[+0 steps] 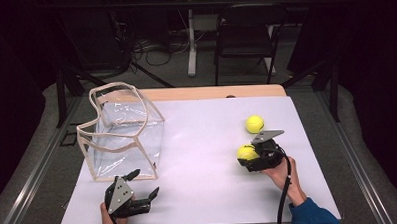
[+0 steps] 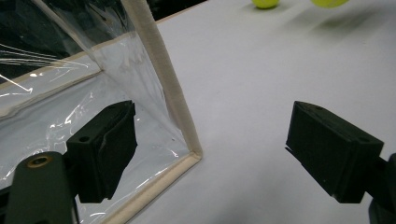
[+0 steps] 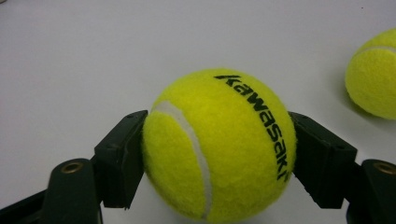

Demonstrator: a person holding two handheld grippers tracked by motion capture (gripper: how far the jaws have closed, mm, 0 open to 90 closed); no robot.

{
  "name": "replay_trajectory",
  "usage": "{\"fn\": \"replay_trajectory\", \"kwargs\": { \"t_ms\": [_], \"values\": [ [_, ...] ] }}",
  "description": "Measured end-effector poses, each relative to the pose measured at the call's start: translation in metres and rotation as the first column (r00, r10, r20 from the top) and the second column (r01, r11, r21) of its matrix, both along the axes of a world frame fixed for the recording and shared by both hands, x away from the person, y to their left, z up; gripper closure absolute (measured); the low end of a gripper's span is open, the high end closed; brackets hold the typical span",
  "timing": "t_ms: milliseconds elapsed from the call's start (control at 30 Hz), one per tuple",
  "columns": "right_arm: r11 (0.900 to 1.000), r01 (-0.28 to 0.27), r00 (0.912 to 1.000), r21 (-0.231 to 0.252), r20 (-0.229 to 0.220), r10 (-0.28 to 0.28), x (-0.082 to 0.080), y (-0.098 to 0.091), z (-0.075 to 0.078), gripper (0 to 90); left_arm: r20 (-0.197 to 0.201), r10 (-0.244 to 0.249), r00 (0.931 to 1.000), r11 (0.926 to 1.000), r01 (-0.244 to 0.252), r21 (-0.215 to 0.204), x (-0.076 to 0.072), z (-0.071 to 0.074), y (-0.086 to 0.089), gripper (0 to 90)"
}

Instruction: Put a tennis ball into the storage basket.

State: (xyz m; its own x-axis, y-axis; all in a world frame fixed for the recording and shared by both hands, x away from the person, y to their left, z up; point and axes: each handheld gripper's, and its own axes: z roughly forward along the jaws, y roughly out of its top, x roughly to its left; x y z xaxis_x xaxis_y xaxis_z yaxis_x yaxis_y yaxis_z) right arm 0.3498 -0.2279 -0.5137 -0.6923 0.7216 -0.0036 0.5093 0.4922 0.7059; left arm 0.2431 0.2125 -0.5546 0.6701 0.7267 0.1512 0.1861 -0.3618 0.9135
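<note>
High view: nearest the person, the left gripper (image 1: pixel 141 186) rests with its jaws spread wide and nothing between them, just in front of the clear bag (image 1: pixel 122 129). Well to the right of the bag, the right gripper (image 1: pixel 245 158) pinches a tennis ball (image 1: pixel 247 152). A second tennis ball (image 1: pixel 254 123) lies just beyond, on the white table (image 1: pixel 202 142).

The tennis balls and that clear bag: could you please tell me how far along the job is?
Done: nothing; the clear bag holds no ball. In hand: the right claw grips one tennis ball; the left claw waits open by the bag. Left: bagging it, then the second ball.
</note>
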Motion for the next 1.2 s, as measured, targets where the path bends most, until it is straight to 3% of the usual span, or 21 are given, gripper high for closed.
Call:
{"fn": "replay_trajectory", "kwargs": {
  "t_ms": [1200],
  "values": [
    [0.9983,-0.056,0.9978,0.014,0.035,0.056,-0.004,0.021,0.021,25.8,-0.001,0.005,1.0,1.0,-0.005,-0.003,0.0,0.0,0.0,16.0]
  ]
}}
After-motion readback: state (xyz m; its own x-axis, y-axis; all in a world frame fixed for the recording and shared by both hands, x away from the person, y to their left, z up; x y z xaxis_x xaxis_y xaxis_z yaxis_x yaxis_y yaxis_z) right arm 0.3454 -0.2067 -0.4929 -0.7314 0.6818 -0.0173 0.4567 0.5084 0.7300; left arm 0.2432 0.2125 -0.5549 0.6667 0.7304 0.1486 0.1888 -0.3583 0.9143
